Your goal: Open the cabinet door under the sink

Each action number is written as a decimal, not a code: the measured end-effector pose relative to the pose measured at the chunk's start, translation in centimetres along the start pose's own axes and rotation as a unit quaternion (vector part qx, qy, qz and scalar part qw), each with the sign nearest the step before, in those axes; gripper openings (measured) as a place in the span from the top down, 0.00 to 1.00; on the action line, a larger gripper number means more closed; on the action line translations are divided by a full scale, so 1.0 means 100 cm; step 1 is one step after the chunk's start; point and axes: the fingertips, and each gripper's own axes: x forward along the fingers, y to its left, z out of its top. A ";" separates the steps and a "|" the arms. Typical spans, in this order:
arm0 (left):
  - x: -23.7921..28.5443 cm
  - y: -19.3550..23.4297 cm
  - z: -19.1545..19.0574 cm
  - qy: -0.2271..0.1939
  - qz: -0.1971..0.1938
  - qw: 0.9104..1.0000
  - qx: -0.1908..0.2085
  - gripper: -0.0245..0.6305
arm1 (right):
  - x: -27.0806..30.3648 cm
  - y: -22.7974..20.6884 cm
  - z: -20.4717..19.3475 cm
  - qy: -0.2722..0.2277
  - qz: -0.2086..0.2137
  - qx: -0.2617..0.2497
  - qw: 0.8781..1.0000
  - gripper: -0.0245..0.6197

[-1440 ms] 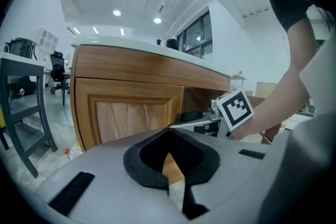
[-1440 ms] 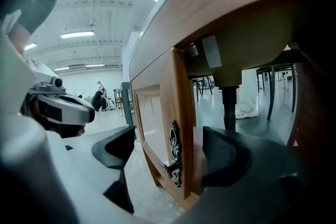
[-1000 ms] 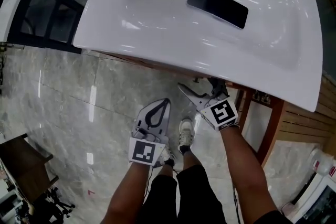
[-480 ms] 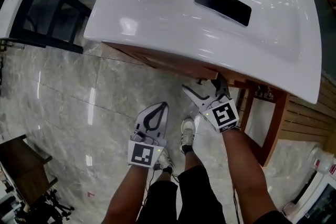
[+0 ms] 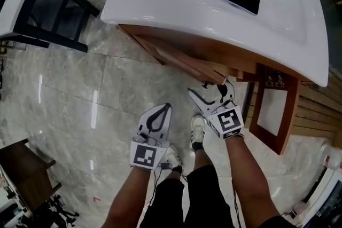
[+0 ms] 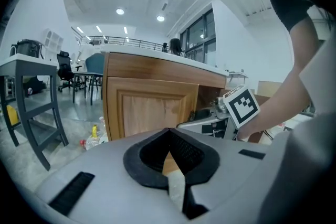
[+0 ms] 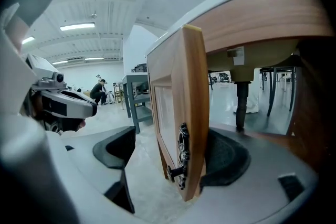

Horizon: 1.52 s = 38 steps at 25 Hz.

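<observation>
Right gripper view: door (image 7: 191, 113) upright, ajar

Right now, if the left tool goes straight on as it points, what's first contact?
The left tool, shut and empty, points at the face of the wooden cabinet door. It would likely meet that panel first; nothing shows between, though depth is unclear.

You're holding the left gripper (image 6: 168, 134) with its jaws meeting tip to tip and nothing between them. Beyond them a wooden cabinet door (image 6: 152, 110) is standing flush under a white countertop (image 6: 157, 52). Just right of it, the right gripper (image 6: 199, 124) is sitting at the dark opening, its marker cube (image 6: 239, 107) facing you and your forearm (image 6: 278, 107) trailing behind. Left: a grey table (image 6: 23, 63), with bottles (image 6: 92, 136) lying on the floor (image 6: 58, 131).
</observation>
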 end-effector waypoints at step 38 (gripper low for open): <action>-0.154 0.054 -0.030 -0.007 0.091 0.996 -0.004 0.93 | -0.003 0.189 -0.009 0.012 0.083 -0.042 0.996 0.39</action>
